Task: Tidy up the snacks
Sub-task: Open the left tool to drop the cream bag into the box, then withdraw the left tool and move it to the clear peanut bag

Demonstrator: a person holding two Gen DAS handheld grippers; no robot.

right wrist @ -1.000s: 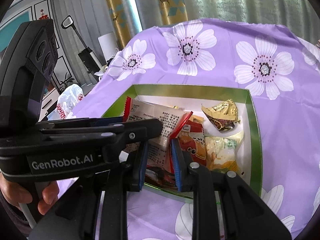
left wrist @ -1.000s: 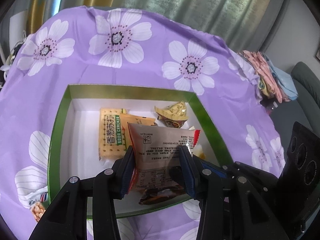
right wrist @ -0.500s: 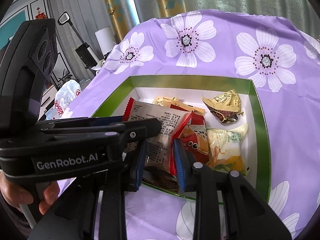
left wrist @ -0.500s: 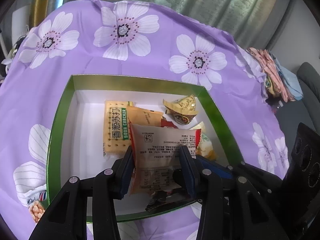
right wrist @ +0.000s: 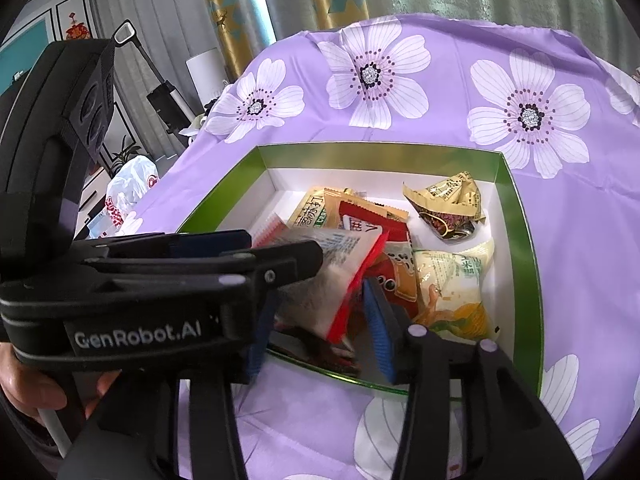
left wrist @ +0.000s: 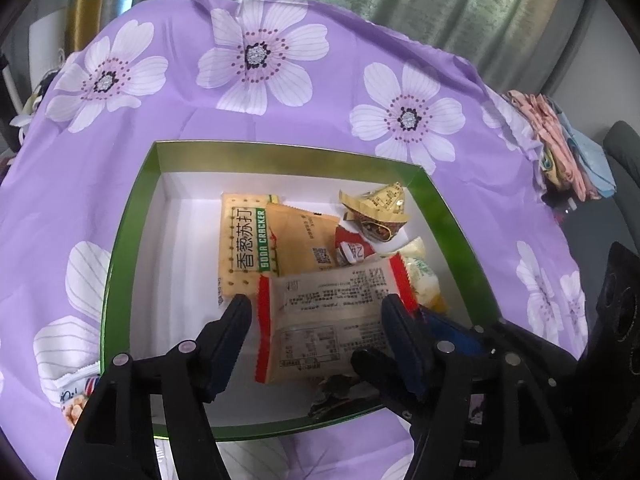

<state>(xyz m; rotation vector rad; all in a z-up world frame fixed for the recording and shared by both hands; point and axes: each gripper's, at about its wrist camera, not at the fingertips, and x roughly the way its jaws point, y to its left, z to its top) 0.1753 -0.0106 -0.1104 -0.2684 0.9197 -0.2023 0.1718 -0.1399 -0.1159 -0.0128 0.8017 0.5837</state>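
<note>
— Red-edged white packet (left wrist: pixel 332 320) sits in the green-walled box (left wrist: pixel 132 240), lying between the fingers of the left gripper (left wrist: pixel 316 320). Is it released?

— I judge so. The jaws are opening, and the left finger stands clear of the wrapper's red seam; the right one is just beside the other edge. This is the drop-off step.

— And the right gripper (right wrist: pixel 316 316)?

— Its jaws are opening too. The packet's red edge shows between the blue pads (right wrist: pixel 378 320), but I can't tell if either touches it.

— What else is in there?

— A soda cracker pack (left wrist: pixel 244 240), an orange sachet (left wrist: pixel 304 240), a gold wrapped sweet (left wrist: pixel 376 212), a yellow-green bag (right wrist: pixel 452 292).

— Next move?

— Both grippers likely need to lift straight out without dragging the packet, then go for the snack on the purple flowered cloth (left wrist: pixel 280 128) outside the box, at lower left (left wrist: pixel 76 396).
</note>
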